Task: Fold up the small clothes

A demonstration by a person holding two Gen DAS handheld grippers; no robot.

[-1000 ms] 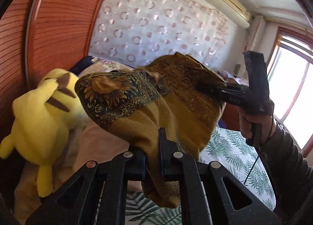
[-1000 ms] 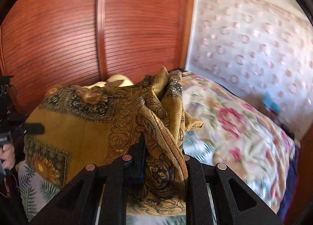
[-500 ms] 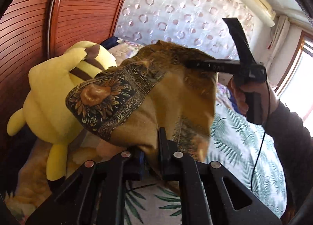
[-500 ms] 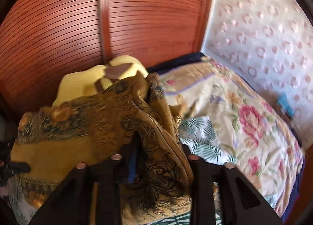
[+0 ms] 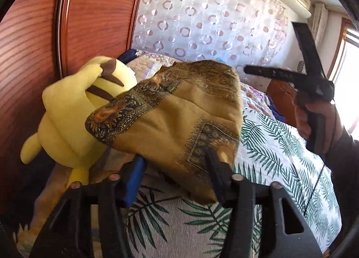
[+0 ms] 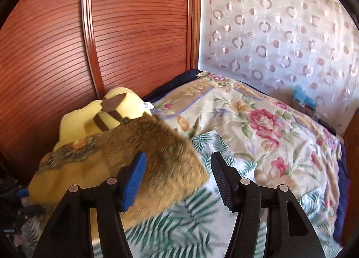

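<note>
cloth (image 5: 179, 119), one; plush toy (image 5: 74, 110), one

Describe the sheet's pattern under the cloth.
Sheet: white with green palm leaves, clearest in the left wrist view.

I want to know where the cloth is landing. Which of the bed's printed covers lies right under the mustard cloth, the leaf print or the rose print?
The green palm-leaf sheet: the mustard cloth lies over it, while the rose-print quilt sits farther back.

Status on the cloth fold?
Done: the mustard cloth looks doubled over. In hand: both grippers, left and right, are opening; the cloth drops toward the bed, partly over the yellow plush. Left: flatten, check edges, maybe another fold.
</note>
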